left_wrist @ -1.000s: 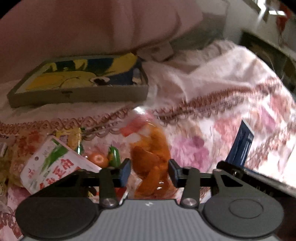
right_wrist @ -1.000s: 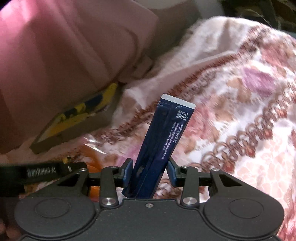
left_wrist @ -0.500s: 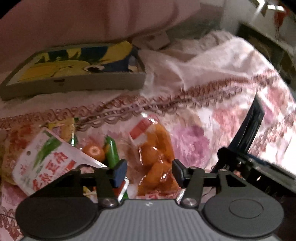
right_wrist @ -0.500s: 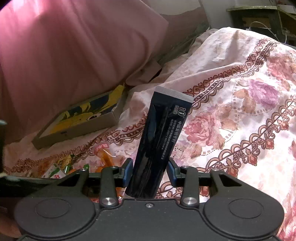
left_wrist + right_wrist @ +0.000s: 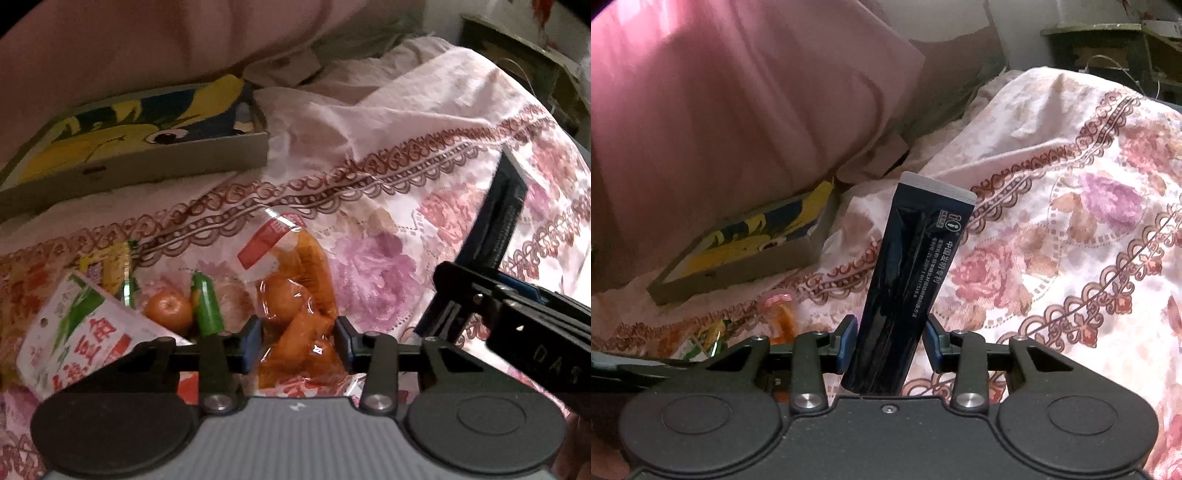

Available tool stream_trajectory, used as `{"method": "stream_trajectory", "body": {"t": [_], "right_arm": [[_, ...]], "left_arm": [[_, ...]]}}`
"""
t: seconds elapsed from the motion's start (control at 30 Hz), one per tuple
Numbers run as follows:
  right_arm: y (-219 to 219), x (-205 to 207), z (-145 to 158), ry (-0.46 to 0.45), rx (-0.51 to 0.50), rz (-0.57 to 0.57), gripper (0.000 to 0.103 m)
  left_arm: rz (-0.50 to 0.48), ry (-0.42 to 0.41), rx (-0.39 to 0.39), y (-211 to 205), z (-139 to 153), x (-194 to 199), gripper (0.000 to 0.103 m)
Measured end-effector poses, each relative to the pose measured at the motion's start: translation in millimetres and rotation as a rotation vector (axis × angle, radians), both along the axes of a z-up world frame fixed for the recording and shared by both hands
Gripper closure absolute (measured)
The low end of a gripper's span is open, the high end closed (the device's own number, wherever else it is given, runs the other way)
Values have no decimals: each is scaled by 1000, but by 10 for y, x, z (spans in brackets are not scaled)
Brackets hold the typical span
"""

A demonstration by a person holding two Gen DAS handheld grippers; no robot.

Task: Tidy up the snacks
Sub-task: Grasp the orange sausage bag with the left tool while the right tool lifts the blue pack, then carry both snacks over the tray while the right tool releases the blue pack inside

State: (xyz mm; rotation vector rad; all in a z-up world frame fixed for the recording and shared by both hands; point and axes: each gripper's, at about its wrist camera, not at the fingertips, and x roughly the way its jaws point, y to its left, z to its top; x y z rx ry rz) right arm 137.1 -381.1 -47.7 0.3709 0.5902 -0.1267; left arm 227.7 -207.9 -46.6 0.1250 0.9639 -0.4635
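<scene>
From the left wrist, the left tool (image 5: 298, 343) is closing its jaws around a clear bag of orange snacks (image 5: 299, 306) lying on the floral bedspread (image 5: 388, 206), pads just at its sides, not visibly pressing.

From the right wrist, the right tool (image 5: 889, 343) is gripping a dark blue packet (image 5: 908, 291), holding it upright and narrowly clamped.

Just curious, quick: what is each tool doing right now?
Left tool: closing around the clear pack of orange snacks, pads not yet pressing.
Right tool: closed on the dark blue sachet.
</scene>
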Motion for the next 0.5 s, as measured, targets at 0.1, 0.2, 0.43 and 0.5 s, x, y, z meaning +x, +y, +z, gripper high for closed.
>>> {"method": "stream_trajectory", "body": {"t": [0.1,0.2,0.43,0.5], "right_arm": [[-21,-17,47,-22,2,-3,62],[1,-28,101,-40,5,13,62],[200,179,214,-119,17,111,62],[250,300,267,-171,9,135,62]], "left_arm": [[38,-14,-23,115,89,-12,58],[96,-31,-73,268,214,18,58],[212,-115,-141,549,477,293,58],[237,-132,-157,611,535,419,58]]}}
